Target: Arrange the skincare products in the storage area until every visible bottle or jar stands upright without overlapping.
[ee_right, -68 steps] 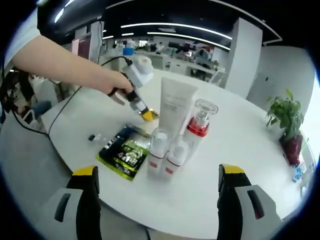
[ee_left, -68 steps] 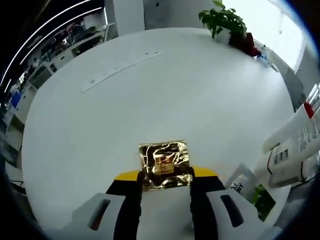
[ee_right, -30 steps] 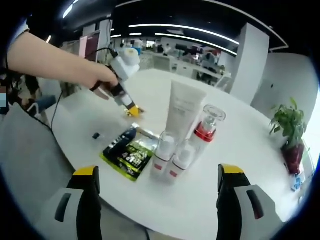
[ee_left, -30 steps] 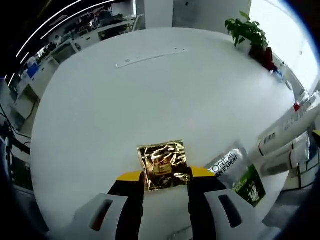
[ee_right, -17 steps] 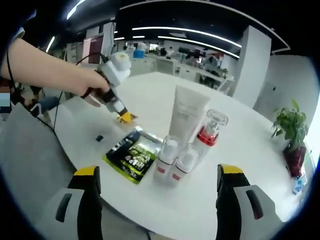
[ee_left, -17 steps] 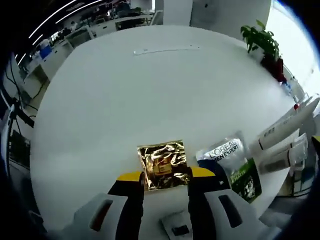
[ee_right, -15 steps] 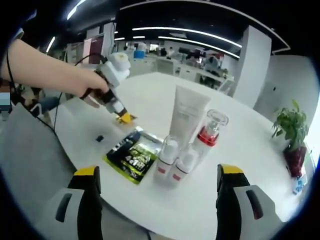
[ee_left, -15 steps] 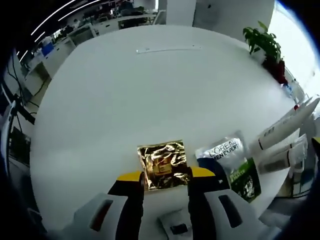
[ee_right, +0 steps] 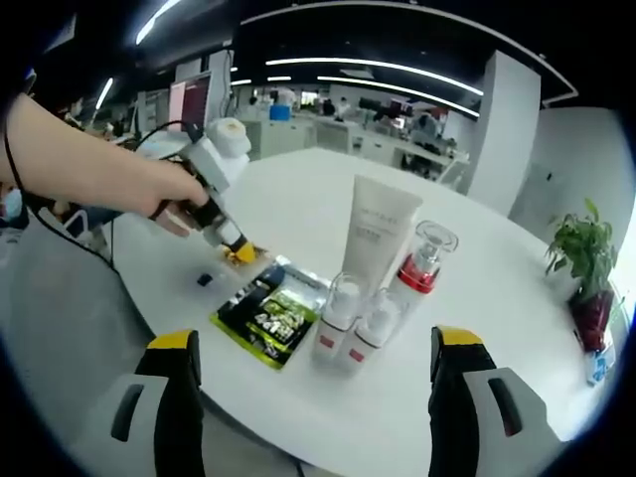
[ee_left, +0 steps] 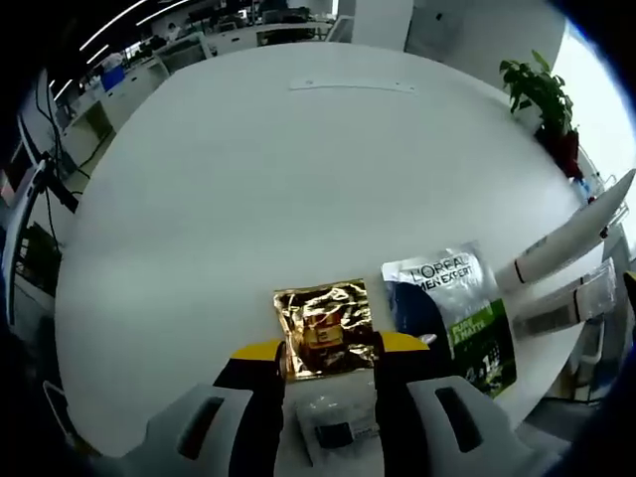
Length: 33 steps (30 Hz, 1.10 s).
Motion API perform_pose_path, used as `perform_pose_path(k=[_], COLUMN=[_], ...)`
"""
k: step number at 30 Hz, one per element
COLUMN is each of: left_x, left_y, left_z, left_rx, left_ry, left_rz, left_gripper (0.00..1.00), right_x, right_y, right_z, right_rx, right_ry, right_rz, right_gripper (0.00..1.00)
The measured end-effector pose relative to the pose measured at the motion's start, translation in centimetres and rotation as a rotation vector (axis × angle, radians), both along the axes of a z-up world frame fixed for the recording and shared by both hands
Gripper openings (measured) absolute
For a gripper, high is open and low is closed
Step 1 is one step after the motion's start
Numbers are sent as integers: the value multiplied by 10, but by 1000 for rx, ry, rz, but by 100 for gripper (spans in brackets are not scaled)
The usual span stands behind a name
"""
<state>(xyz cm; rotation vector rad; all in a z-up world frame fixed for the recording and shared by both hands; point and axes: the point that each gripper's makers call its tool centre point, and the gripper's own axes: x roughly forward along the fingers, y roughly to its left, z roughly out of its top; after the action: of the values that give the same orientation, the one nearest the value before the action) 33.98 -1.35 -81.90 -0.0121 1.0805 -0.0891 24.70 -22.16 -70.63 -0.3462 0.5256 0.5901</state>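
Note:
My left gripper [ee_left: 328,348] is shut on a gold foil sachet [ee_left: 322,320], held just above the white table [ee_left: 248,179]. In the right gripper view a hand holds that gripper [ee_right: 227,238] left of the products. A white tube [ee_right: 379,241] stands upright beside a clear bottle with a red collar [ee_right: 421,264], with two small white bottles [ee_right: 339,316] upright in front. A green sachet [ee_right: 268,318] lies flat next to them; it also shows as the green sachet [ee_left: 452,318] right of my left jaws. My right gripper [ee_right: 314,343] stands open, back from the group.
A small clear packet with a dark piece [ee_left: 333,432] lies on the table under my left jaws. A potted plant [ee_right: 574,260] stands at the table's far edge. A white strip [ee_left: 353,86] lies across the far side. Desks stand beyond.
My left gripper has carried the gold sachet away from the bottles toward the table's near-left edge, over the small clear packet. The right gripper stays open and nearly still.

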Motion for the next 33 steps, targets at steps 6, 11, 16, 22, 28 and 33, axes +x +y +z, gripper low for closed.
perform_pose_path(k=[6,11,16,22,28,33], left_x=[-1,-2,-2,-4,-12,-13], left_y=[1,1,1,1,-2,-1], left_z=[-4,-5,-7,-8,-4,0], left_rx=[18,16,7,13,15,21], left_ry=[-1,-6,-7,-7,-5,-9], left_rz=[12,37,53,33,22,13], left_gripper=[36,36,37,39,43,43], right_x=[-1,-3,-4,-4,-3,-4], right_y=[2,3,5,5,4,4], right_z=[-1,-2,-3,-3,-4,-4], right_rx=[-8,-13,-18,-18,-17,-21], right_ry=[2,4,8,11,15,13], right_rz=[15,27,38,39,33,34], right_gripper=[94,94,94,94,93,93])
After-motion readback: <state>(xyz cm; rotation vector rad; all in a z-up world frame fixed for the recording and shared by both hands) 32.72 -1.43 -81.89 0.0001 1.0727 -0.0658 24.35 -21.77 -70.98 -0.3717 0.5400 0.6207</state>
